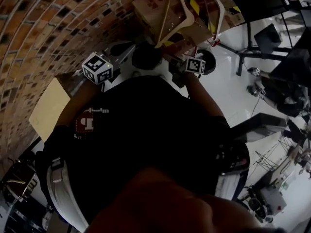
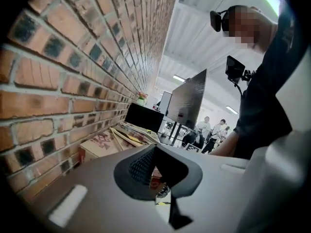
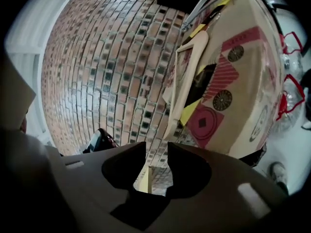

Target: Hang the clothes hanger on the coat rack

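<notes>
A cream clothes hanger hangs in front of stacked cardboard boxes, just beyond both grippers; its hook and whatever carries it lie past the top edge. In the right gripper view the hanger runs slantwise above the jaws, apart from them. My right gripper is open with only brick wall showing through the gap; its marker cube sits below the hanger. My left gripper points along the brick wall with its pads meeting at the tips and nothing held; its cube is at the left. No coat rack can be made out.
A brick wall fills the left side. A beige board leans at its foot. Printed cartons stand behind the hanger. Black stands and cables crowd the white floor at right. A dark monitor and distant people show ahead of the left gripper.
</notes>
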### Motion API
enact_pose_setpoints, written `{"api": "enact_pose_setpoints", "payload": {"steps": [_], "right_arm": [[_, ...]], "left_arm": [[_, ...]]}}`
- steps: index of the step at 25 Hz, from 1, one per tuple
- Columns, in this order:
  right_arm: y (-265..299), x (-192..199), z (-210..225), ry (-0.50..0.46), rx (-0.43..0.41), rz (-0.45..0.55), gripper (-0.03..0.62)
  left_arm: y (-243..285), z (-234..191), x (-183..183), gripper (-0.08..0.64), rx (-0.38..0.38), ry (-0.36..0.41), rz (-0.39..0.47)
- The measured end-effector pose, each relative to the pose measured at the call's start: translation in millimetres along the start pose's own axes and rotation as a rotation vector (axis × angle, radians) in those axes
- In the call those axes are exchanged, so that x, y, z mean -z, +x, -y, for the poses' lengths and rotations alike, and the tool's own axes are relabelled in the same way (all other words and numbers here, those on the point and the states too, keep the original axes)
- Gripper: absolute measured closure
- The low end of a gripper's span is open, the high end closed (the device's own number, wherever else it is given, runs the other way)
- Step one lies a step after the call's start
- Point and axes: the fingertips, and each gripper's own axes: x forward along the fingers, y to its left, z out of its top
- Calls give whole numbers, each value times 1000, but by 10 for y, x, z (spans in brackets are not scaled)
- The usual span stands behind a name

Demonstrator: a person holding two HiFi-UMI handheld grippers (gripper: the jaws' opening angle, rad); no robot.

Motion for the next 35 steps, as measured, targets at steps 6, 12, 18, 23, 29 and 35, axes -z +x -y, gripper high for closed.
{"api": "enact_pose_setpoints", "payload": {"steps": [6, 12, 18, 23, 29, 35], "right_arm": [[212, -191, -15, -52, -36, 176, 439], [286, -68, 82, 83, -23, 238, 433], [374, -61, 60, 182, -54, 297, 408], [440, -86, 166, 192, -23, 322, 393], [491, -114, 190, 228, -19, 347, 359], [556, -464, 254, 256, -49, 486, 347]], "left_arm": [[-1, -120, 163, 568, 107, 1, -67], [-220, -230, 193, 568, 124, -5, -93], [-321, -313, 233, 568, 128, -12, -110], [-379, -342, 254, 568, 135, -8, -113], [-443, -387, 294, 568, 127, -12, -124], [-488, -438, 283, 568, 119, 8, -116]]}}
